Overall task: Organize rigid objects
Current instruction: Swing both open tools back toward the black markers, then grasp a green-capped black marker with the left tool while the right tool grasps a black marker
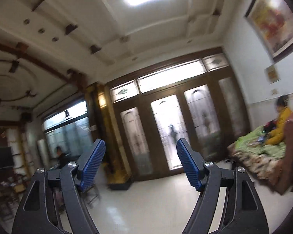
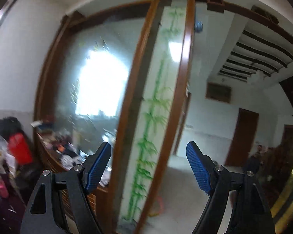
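Left wrist view looks level across a living room, not down at any work: the left hand-held gripper points toward tall glazed doors with nothing between its blue ribbed pads. Its jaws stand wide apart and empty, touching nothing. A pale tiled floor spreads below, a sofa with a green cover sits at the right edge with a person in a yellow top on it, and a framed painting hangs above.

From the right wrist view, the right hand-held gripper also points level, at a glass partition painted with green bamboo in a brown wooden frame. Its jaws are likewise spread wide, with only open air between the pads. Low on the left a cluttered surface carries a blurred jumble of small items, with a red container beside it; these are probably the rigid objects to organize, though the blur hides what each one is.

Both tools held up and aimed at the room, away from that clutter, suggest a pause between placements or the close of the job, with neither gripper lined up on anything. Picking up another object would call for lowering a gripper back toward the clutter.
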